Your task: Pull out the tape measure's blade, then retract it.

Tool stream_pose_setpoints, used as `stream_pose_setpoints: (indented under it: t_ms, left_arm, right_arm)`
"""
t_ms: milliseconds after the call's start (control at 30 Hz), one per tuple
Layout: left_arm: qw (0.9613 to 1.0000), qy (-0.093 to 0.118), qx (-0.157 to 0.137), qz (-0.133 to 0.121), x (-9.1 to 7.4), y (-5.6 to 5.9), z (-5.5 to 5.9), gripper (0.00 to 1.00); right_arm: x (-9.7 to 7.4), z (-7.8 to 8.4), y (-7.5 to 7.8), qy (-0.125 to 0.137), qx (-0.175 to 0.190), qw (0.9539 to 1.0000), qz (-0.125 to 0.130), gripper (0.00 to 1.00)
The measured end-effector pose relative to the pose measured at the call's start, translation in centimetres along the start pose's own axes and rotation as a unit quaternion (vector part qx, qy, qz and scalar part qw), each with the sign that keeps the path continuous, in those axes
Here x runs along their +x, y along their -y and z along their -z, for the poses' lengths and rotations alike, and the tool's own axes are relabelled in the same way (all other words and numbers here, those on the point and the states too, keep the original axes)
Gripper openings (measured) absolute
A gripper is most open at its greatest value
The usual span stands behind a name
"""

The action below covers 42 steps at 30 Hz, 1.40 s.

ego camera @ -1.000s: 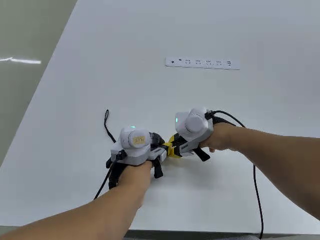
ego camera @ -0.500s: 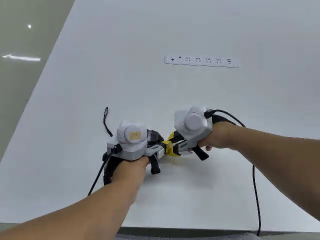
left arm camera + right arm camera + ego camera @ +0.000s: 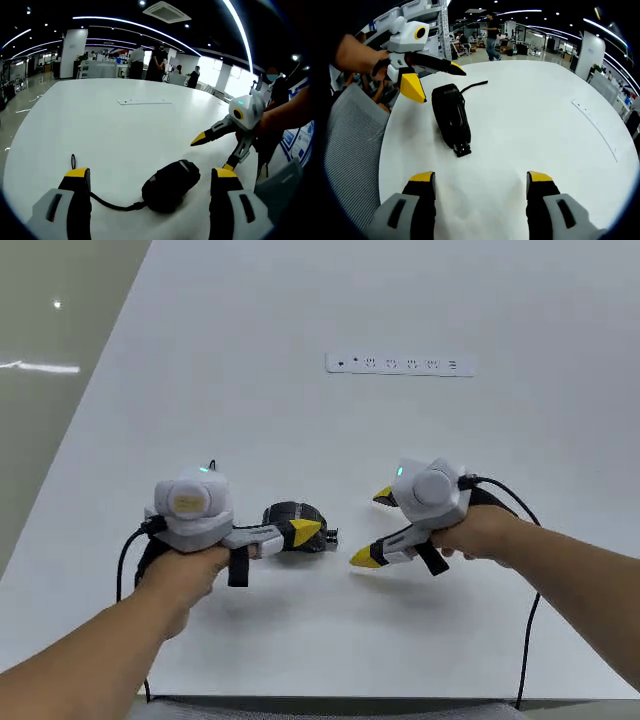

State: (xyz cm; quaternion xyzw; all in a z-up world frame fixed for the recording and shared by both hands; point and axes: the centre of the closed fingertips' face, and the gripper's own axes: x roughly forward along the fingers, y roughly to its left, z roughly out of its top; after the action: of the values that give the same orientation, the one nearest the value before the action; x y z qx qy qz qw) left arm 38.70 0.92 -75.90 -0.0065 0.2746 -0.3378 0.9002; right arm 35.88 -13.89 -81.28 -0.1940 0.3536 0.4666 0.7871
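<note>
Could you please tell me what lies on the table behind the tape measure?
Beyond the tape measure, bare white table runs to a white power strip. The tape measure's black strap trails from it. In the head view, the left gripper covers its near side.

The tape measure (image 3: pixel 293 523) is black and the counter (image 3: pixel 300 420) white. The left gripper (image 3: pixel 150 174) and right gripper (image 3: pixel 372 528) are pale grey, their jaws yellow-tipped.

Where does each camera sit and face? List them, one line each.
Head view: headset, looking down at the table; both forearms show.
Left gripper view: on left hand-held gripper, facing the tape measure; own jaws show.
Right gripper view: on right hand-held gripper, facing it oppositely; own jaws show.
All share the tape measure.
</note>
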Motion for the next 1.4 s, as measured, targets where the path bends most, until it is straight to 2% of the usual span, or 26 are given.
stream_pose_setpoints:
  t_ms: [167,200,233,267,367,533,633,733,767,800,833,867,967,1067,1133,1233,1400]
  left_arm:
    - [0.9997,0.004,0.02,0.01,-2.0,-0.2,0.7,0.99]
    - [0.9995,0.008,0.027,0.016,-2.3,0.0,0.8,0.99]
    - [0.9986,0.023,0.038,0.028,-2.9,0.3,0.7,0.99]
    - [0.9987,0.025,0.035,0.028,-3.3,0.2,0.9,0.99]
    - [0.9994,0.013,0.027,0.018,-4.5,-0.5,1.7,0.99]
    - [0.9995,0.008,0.031,-0.002,-6.6,-1.9,2.5,0.99]
    - [0.9996,0.004,0.027,-0.012,-8.2,-3.1,3.4,0.99]
    - [0.9997,0.005,0.019,-0.015,-9.7,-3.8,3.7,0.99]
    - [0.9998,0.013,0.014,-0.006,-10.5,-3.7,3.5,0.99]
    - [0.9994,0.024,0.023,-0.01,-11.3,-3.9,3.2,0.99]
    - [0.9991,0.026,0.03,-0.013,-11.8,-4.1,3.2,0.99]
    - [0.999,0.024,0.034,-0.018,-12.2,-4.3,3.3,0.99]
    - [0.9988,0.012,0.037,-0.03,-13.6,-5.2,4.4,0.99]
    - [0.9988,0.011,0.03,-0.038,-14.6,-5.8,5.0,0.99]
    - [0.9984,0.017,0.026,-0.047,-15.4,-6.4,5.0,0.99]
    - [0.9981,0.023,0.02,-0.053,-16.3,-7.2,5.1,0.99]
    - [0.9979,0.019,0.017,-0.06,-17.0,-7.9,5.3,0.99]
  right_arm:
    - [-2.9,1.1,0.2,0.032,0.047,0.9975,0.042,0.91]
    - [-3.4,1.4,0.2,0.036,0.054,0.9968,0.046,0.92]
    - [-3.9,2.1,0.2,0.039,0.072,0.9952,0.055,0.93]
    - [-4.3,2.4,0.2,0.043,0.077,0.9944,0.059,0.93]
    - [-5.5,3.3,-0.5,0.051,0.088,0.9924,0.069,0.96]
    - [-8.2,3.8,-0.1,0.083,0.119,0.9836,0.107,1.0]
    - [-10.6,4.5,0.6,0.104,0.132,0.975,0.145,1.0]
    - [-12.3,5.3,0.8,0.123,0.139,0.9679,0.169,1.0]
    - [-13.1,6.1,0.8,0.122,0.145,0.9647,0.183,1.0]
    - [-13.9,6.7,0.5,0.123,0.145,0.9639,0.186,1.0]
    - [-14.4,7.1,0.3,0.127,0.147,0.9624,0.19,1.0]
    - [-14.8,7.5,0.2,0.129,0.15,0.9611,0.192,1.0]
    - [-15.9,9.9,-0.4,0.114,0.157,0.9603,0.2,1.0]
    - [-17.1,11.3,-0.9,0.106,0.164,0.9583,0.208,1.0]
    - [-17.8,12.4,-1.0,0.104,0.171,0.9561,0.215,1.0]
    - [-19.0,12.7,-2.0,0.101,0.178,0.9527,0.225,1.0]
    - [-20.4,13.4,-2.5,0.099,0.191,0.9469,0.239,1.0]
